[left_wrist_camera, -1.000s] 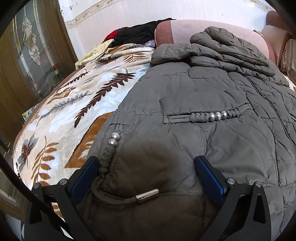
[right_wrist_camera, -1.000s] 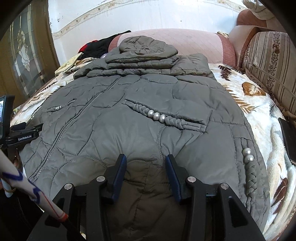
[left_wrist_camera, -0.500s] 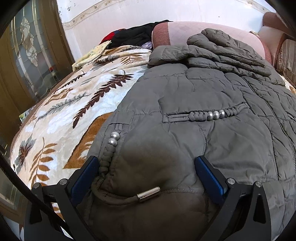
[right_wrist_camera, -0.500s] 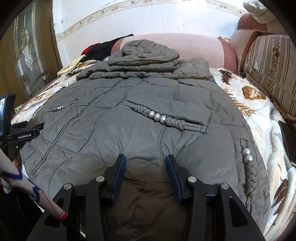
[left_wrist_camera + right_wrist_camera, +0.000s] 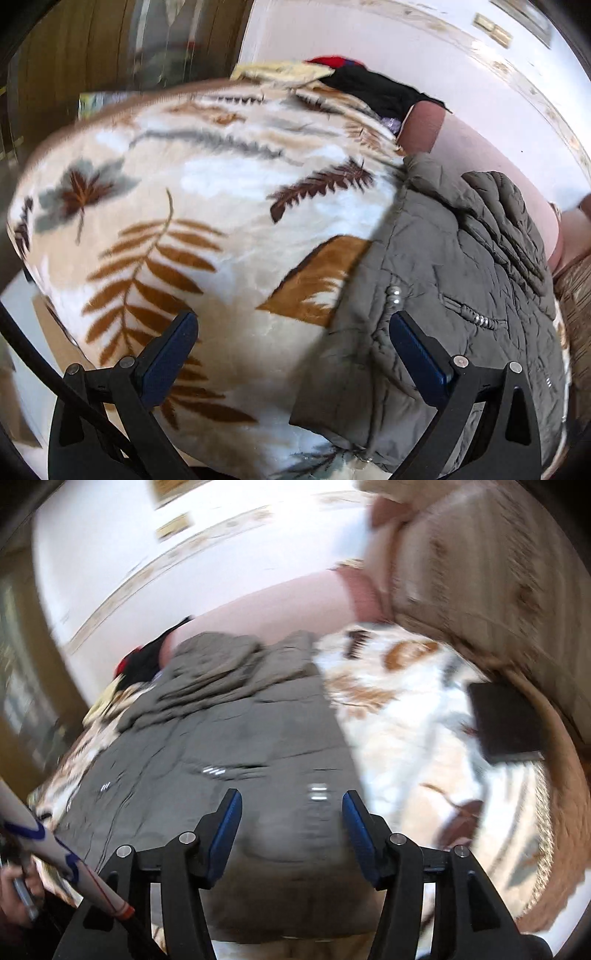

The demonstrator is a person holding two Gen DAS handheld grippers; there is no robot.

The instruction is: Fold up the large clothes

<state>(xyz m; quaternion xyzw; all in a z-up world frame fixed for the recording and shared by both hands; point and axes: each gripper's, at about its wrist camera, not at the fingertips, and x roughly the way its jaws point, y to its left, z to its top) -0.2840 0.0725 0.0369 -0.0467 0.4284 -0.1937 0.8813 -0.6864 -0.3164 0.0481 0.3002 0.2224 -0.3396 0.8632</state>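
Lying lengthwise on bed (image 5: 207,206), coat (image 5: 229,738) stretches ahead of both claws. Left claw (image 5: 291,350) released, empty, coat to its right. Right claw (image 5: 291,827) opening, empty, hem below.

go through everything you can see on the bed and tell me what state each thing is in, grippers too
Grey padded jacket: flat on the blanket, sleeves and hood folded in on top.
Leaf-print blanket: spread over the bed.
Black garment: bunched at the far edge.
Left gripper: open, empty.
Right gripper: opening, nothing gripped.

Grey-green quilted coat (image 5: 461,280), leaf-patterned cream blanket (image 5: 221,206)
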